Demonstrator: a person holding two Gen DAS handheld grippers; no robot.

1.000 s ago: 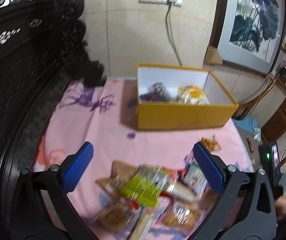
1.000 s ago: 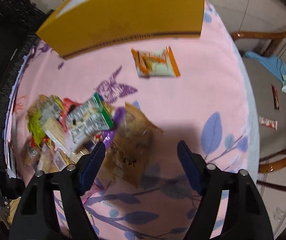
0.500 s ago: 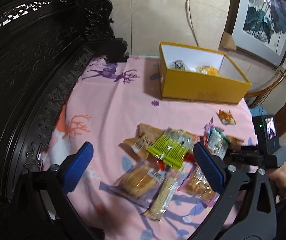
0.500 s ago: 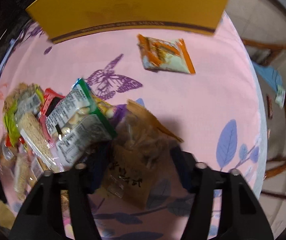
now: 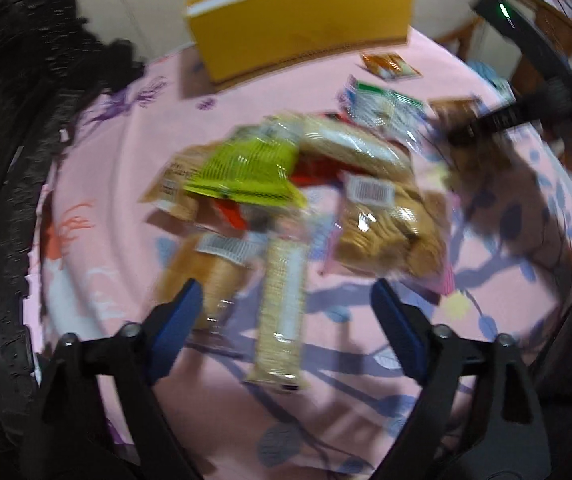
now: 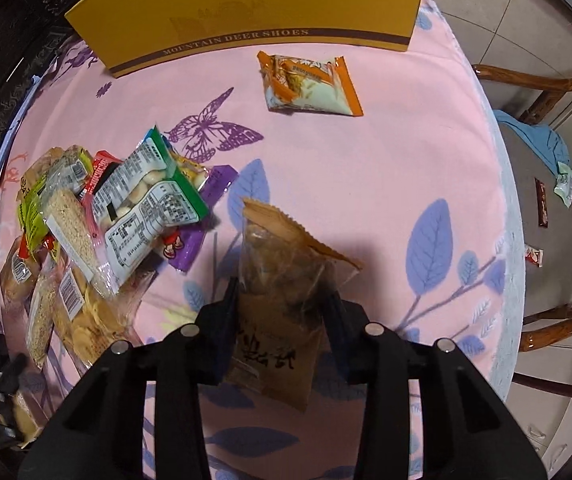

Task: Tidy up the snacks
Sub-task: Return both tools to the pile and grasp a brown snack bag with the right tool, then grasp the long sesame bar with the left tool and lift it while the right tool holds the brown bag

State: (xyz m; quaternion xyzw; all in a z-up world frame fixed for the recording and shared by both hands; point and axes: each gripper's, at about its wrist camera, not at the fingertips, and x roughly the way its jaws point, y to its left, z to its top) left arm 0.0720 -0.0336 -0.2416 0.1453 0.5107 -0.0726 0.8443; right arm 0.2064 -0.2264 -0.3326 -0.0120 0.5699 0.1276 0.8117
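Pink cloth printed with purple butterflies and blue leaves, spread over a round table; dark carved wood along the left edge, tiled floor and wooden chairs past the right edge. At the far edge, a yellow box standing upright, lettering along its lower band. Just in front of the box, alone on the cloth, an orange-and-white packet lying flat. Towards the left edge, a loose pile of snacks: a green-edged pack of white pieces on top, a purple wrapper under it, a long sesame bar, a lime-green pack, clear bags of biscuits. Near the front edge, apart from the pile, a brown bag with a clear window and a serrated top. Right gripper closing on that brown bag, both pads against its sides, bag crumpled between them. Left gripper above the pile's near side, closing, blue pads still well apart and touching nothing; a long pale cracker pack lying on the cloth between them. Left wrist view heavily blurred, finer detail of the pile not readable there.
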